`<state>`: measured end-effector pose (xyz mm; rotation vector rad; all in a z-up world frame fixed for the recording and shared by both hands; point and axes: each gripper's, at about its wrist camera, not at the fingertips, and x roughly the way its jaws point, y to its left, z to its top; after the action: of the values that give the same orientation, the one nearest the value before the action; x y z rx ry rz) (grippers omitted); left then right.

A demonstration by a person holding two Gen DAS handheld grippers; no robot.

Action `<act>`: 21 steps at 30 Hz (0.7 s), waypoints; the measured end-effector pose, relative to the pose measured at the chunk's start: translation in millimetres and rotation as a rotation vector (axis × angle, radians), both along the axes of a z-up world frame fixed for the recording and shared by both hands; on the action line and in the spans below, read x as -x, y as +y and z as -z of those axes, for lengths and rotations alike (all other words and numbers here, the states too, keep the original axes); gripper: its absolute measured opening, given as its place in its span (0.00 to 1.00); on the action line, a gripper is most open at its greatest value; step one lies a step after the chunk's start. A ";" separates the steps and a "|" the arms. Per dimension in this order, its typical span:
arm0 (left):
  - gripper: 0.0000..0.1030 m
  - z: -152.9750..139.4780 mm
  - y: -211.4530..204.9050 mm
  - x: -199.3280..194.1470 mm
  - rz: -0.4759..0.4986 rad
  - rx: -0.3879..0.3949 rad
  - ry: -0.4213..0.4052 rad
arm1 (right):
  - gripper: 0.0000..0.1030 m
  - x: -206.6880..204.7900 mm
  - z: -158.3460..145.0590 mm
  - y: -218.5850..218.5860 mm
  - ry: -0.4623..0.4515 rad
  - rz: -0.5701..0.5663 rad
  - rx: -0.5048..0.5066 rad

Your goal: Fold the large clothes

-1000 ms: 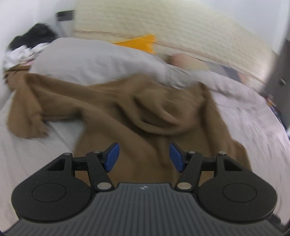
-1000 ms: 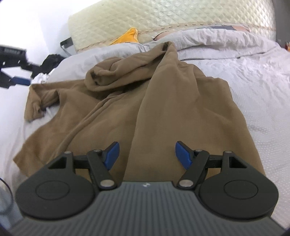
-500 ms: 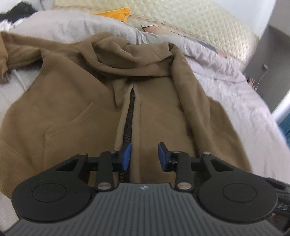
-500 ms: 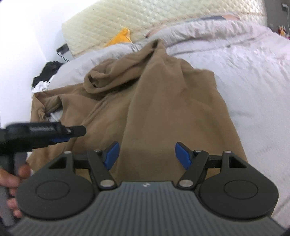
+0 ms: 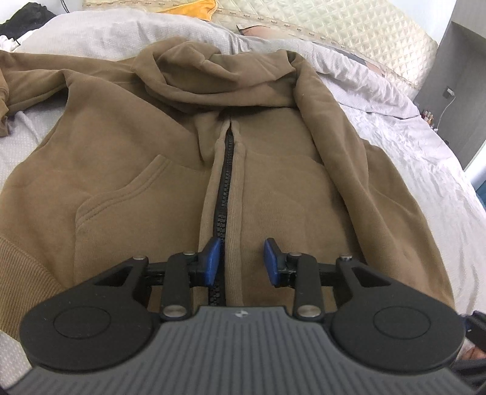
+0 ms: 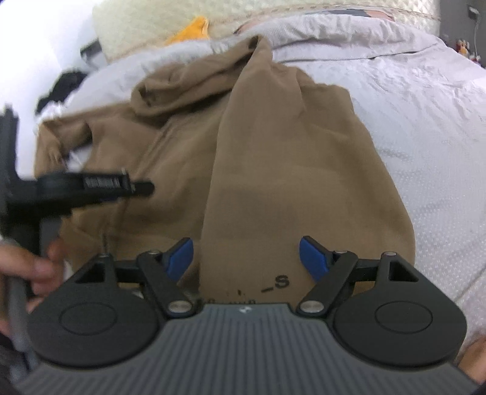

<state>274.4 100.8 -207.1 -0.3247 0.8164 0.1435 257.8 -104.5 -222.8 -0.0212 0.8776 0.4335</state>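
A brown zip hoodie [image 5: 127, 158] lies front up on the white bed [image 5: 425, 158], hood bunched at the far end and black zipper [image 5: 223, 194] down the middle. Its right sleeve [image 5: 343, 130] is folded over the body; the other sleeve stretches off to the left. My left gripper [image 5: 242, 261] is open and empty, low over the hem astride the zipper. In the right wrist view the hoodie [image 6: 288, 170] fills the middle. My right gripper [image 6: 249, 258] is wide open and empty over the right hem. The left gripper [image 6: 91, 185] shows there as a blurred black shape at left.
A quilted cream headboard [image 5: 349, 27] runs behind the bed, with a grey duvet roll [image 5: 106, 33] and a yellow cloth [image 5: 188, 6] at its foot. Dark clothes [image 5: 24, 15] lie at the far left. A grey cabinet [image 5: 455, 91] stands at right.
My left gripper has swung from the left sleeve side to the hoodie's middle hem, narrowing then reopening a little. My right gripper has moved closer to the hem and stays wide open.
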 end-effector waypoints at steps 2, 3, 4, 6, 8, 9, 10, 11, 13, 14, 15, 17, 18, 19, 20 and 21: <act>0.36 -0.6 0.0 1.4 0.000 0.000 -0.002 | 0.82 -2.2 9.2 5.1 0.009 -0.011 0.038; 0.36 -1.1 -2.4 0.7 -0.002 -0.001 -0.003 | 0.82 -3.9 14.3 9.3 0.015 -0.008 0.079; 0.36 -1.5 -2.8 1.7 -0.005 0.000 -0.004 | 0.82 -4.3 17.9 13.6 0.015 -0.013 0.119; 0.36 -3.2 -3.0 4.4 -0.010 0.005 -0.005 | 0.77 -0.2 21.7 22.8 -0.011 -0.040 0.203; 0.36 -4.4 -2.5 6.8 -0.010 0.012 -0.011 | 0.59 2.2 22.3 23.6 -0.030 -0.018 0.258; 0.36 -4.5 -1.9 8.0 -0.012 0.018 -0.012 | 0.53 2.3 19.8 20.1 -0.027 -0.010 0.250; 0.36 -4.6 -0.8 8.5 -0.016 0.026 -0.014 | 0.46 2.0 16.3 16.5 -0.020 -0.003 0.240; 0.36 -4.9 0.8 9.1 -0.019 0.036 -0.016 | 0.41 1.4 11.5 12.5 -0.010 -0.003 0.225; 0.36 -5.4 3.2 11.0 -0.025 0.049 -0.021 | 0.21 -2.6 -2.0 3.8 0.012 -0.013 0.195; 0.36 -5.9 4.2 12.6 -0.032 0.049 -0.026 | 0.18 -6.0 -11.7 -2.2 0.014 -0.007 0.180; 0.36 -6.1 5.1 14.6 -0.038 0.056 -0.031 | 0.10 -9.8 -21.5 -8.7 0.006 0.000 0.171; 0.36 -6.8 8.1 18.2 -0.050 0.079 -0.042 | 0.10 -19.2 -44.1 -26.3 -0.025 0.022 0.152; 0.36 -7.3 8.5 20.1 -0.054 0.085 -0.048 | 0.09 -25.6 -53.5 -34.9 -0.042 0.039 0.148; 0.36 -8.2 9.0 21.4 -0.057 0.090 -0.053 | 0.09 -32.5 -63.6 -44.3 -0.063 0.061 0.153; 0.36 -9.0 9.0 22.3 -0.058 0.091 -0.056 | 0.09 -40.3 -73.1 -54.0 -0.087 0.082 0.164; 0.36 -9.4 8.6 22.5 -0.057 0.089 -0.058 | 0.09 -49.8 -81.5 -64.7 -0.107 0.106 0.169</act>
<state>251.9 109.4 -197.7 -0.4345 0.7582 0.1508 307.5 -169.2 -141.3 -0.1515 0.8035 0.2557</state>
